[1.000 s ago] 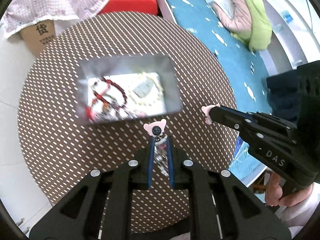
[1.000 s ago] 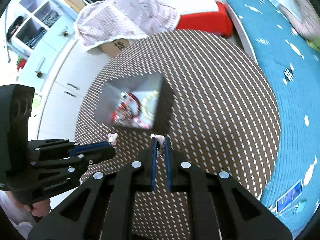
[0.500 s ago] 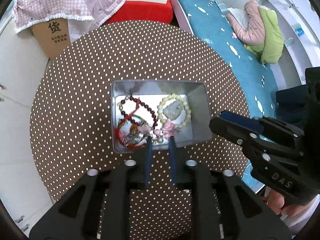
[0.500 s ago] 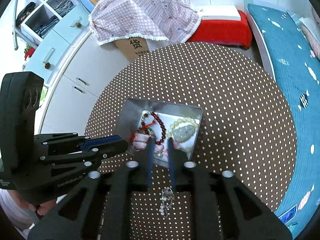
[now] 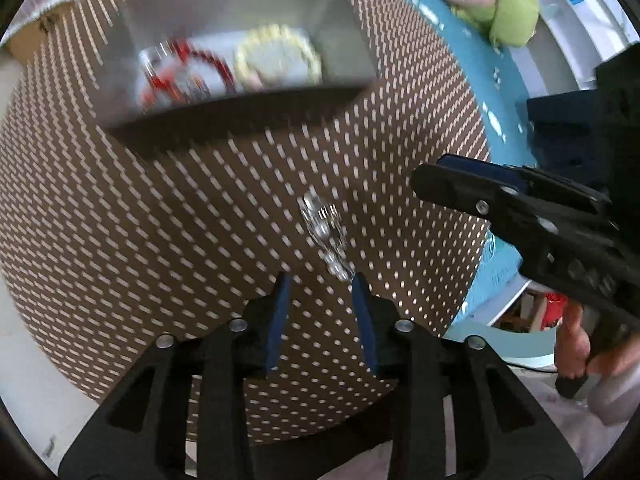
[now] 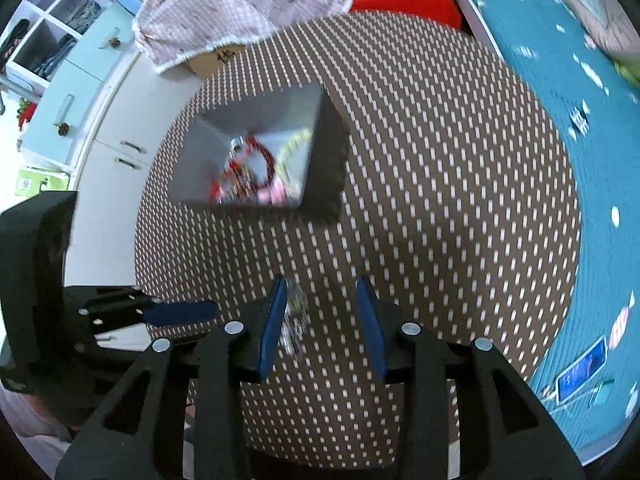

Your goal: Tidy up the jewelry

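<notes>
A grey metal box on the round brown dotted table holds red bead bracelets, a pale bead bracelet and small pink pieces. A silver beaded piece lies on the table in front of the box. My left gripper is open and empty just behind it. My right gripper is open and empty, the silver piece by its left finger. Both views are motion-blurred.
A teal bed runs along the table's right side, with green and pink clothes on it. A cardboard box under a checked cloth and a white cabinet stand beyond the table. A phone lies on the bed.
Both grippers pulled back from above the box toward the near table edge and lowered. Both now stand wider open. The pink pieces they held a second ago are in the box.
</notes>
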Tool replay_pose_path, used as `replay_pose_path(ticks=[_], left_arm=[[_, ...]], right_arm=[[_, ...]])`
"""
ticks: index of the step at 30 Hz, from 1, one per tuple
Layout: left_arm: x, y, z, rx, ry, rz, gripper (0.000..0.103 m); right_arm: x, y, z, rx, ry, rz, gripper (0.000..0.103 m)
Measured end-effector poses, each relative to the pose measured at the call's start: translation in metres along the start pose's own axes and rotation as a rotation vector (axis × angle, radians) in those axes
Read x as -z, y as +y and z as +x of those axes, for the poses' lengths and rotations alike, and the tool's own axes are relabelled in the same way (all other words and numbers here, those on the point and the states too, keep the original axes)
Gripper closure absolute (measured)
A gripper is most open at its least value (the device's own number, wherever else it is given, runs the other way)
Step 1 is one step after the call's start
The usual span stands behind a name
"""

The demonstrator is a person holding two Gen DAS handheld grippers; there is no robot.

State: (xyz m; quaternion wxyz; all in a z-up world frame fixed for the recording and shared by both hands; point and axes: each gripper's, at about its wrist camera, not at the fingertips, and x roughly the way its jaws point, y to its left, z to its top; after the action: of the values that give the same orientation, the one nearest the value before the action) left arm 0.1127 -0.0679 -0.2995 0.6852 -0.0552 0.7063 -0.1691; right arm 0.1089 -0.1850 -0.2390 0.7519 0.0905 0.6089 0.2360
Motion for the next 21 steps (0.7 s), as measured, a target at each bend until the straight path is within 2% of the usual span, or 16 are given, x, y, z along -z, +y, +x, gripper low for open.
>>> replay_pose_path(ticks=[3,8,10,11,16,21], left_arm=[[-0.001,-0.003,0.017,-0.007,0.039,-0.043,0.066],[-0.007,-0.01,0.027,-0.047,0.036,-0.077,0.067],[-0.009,-0.012,0.029,-0.063,0.046,-0.094,0.092],[-0.009,-0.012,0.031,-0.068,0.062,-0.102,0.094],[-0.011,-0.016,0.02,-0.069,0.034,-0.083,0.094],[-0.016,-0.023,-0.024,-0.036,-0.027,-0.081,0.094]], right_arm=[[0.012,-0.001,0.005,-0.002,0.02,0.004,0.068],[0.022,-0.006,0.003,-0.015,0.017,0.033,0.069],[0.024,-0.012,-0.001,-0.005,0.015,0.032,0.069],[0.023,-0.013,-0.001,-0.003,0.018,0.033,0.069],[0.028,-0.024,-0.004,-0.018,0.021,0.05,0.069],[0.023,-0.025,-0.005,-0.027,0.014,0.053,0.069]])
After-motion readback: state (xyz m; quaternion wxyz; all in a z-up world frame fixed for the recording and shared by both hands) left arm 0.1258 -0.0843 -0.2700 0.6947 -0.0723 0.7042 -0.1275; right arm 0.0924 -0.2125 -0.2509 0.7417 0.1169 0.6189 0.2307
